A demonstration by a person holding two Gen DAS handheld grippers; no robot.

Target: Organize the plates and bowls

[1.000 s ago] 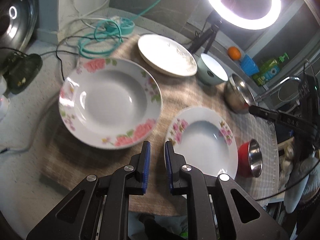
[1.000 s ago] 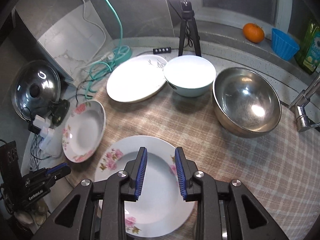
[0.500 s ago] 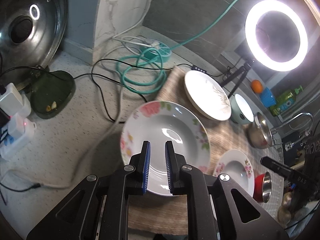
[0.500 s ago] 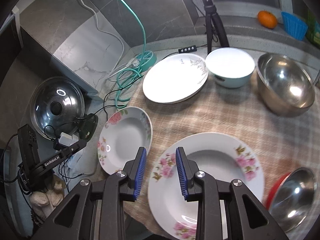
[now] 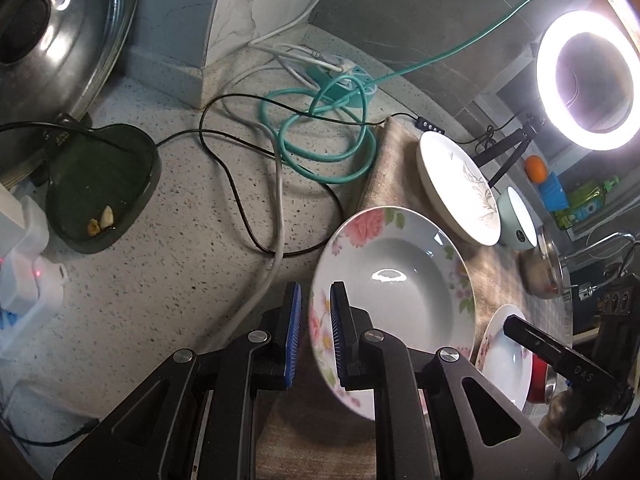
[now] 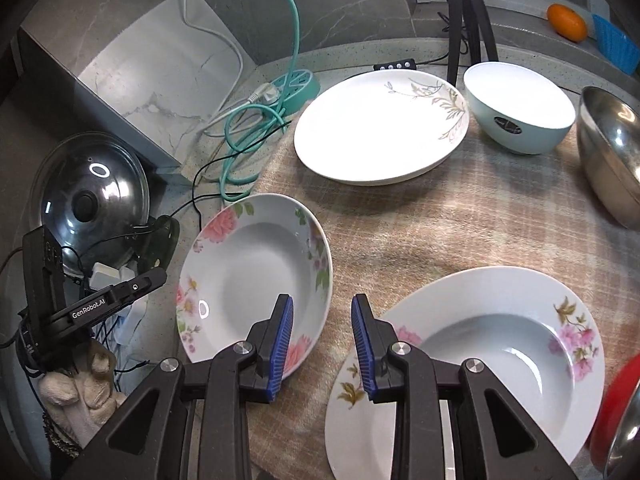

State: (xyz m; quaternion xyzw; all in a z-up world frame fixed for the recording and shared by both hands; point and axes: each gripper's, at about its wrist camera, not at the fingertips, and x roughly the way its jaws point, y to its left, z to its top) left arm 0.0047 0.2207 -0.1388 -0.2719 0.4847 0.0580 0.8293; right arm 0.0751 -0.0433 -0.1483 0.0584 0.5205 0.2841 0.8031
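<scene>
A small deep floral plate [image 5: 400, 300] [image 6: 248, 280] lies at the left edge of the checked cloth [image 6: 440, 232]. My left gripper [image 5: 314, 328] [image 6: 160, 276] hovers at its left rim. The jaws stand a narrow gap apart, the rim shows through that gap, and I see no pad pressing on it. My right gripper [image 6: 322, 336] is open above the cloth between this plate and a larger floral plate [image 6: 480, 360] [image 5: 504, 360], with nothing between its fingers. Further back stand stacked white plates [image 6: 380, 128], a mint bowl [image 6: 520, 116] and a steel bowl [image 6: 612, 160].
A red bowl [image 6: 616, 400] sits at the right edge. Left of the cloth, the stone counter holds a coiled teal cable [image 5: 320, 140], black and white cords, a dark green dish [image 5: 100, 192], chargers [image 5: 24, 272] and a pot lid [image 6: 88, 200]. A ring-light tripod [image 6: 468, 12] stands at the back.
Both grippers have moved left and slightly down. The left went from over the cloth to the small floral plate's left rim. The right left the large plate's centre for the gap between the floral plates.
</scene>
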